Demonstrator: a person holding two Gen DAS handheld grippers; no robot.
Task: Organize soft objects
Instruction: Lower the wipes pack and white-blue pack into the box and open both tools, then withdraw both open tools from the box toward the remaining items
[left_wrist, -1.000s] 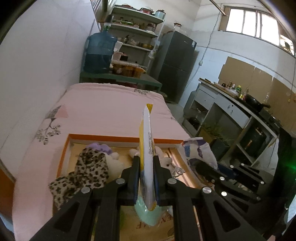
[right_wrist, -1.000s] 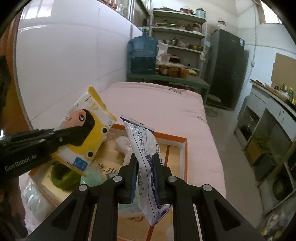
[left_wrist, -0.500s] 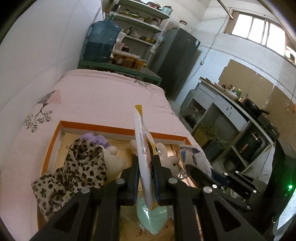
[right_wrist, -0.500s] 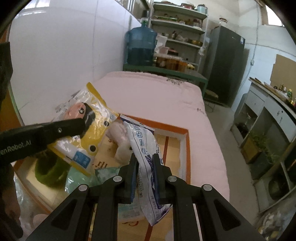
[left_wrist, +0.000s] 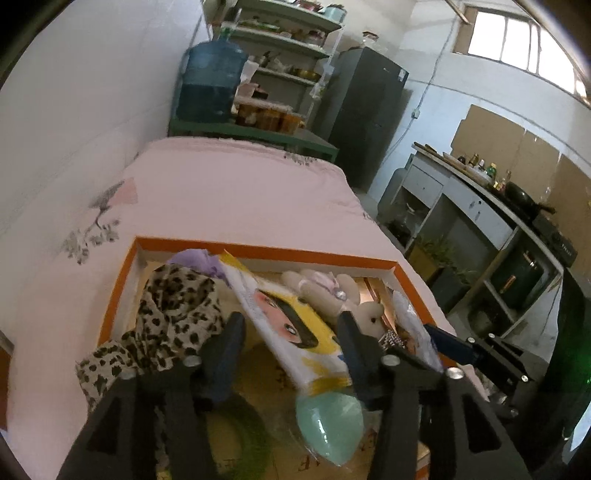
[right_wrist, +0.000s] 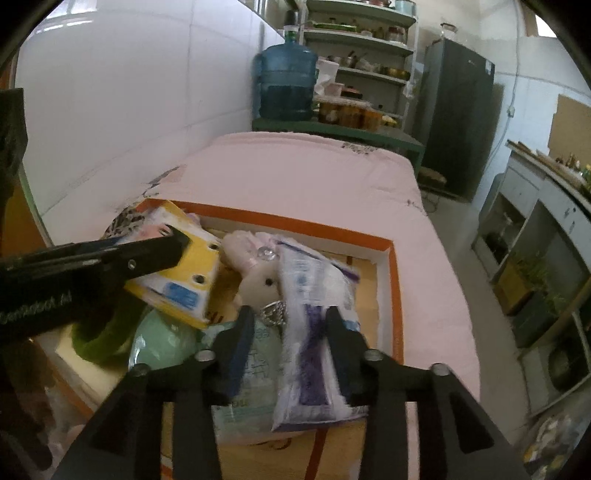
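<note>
Left wrist view, my left gripper (left_wrist: 291, 334): jaws spread wide, gripping nothing.
Yellow packet (left_wrist: 291, 325): lies loose between my fingers, slanted across the orange-rimmed tray (left_wrist: 258, 251).
Leopard cloth (left_wrist: 173, 314): bunched at the tray's left side.
Plush toy (left_wrist: 332, 291): behind the packet, near the far rim.

Right wrist view, my right gripper (right_wrist: 290, 334): jaws apart, released.
White-and-blue packet (right_wrist: 314, 332): lies flat in the tray between my fingers, just beside the plush toy.

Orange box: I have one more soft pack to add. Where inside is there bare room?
Bare floor shows along the right wall of the orange box, beside the white-purple pack. Crowded elsewhere: leopard cloth, yellow pack, plush toy.
</note>
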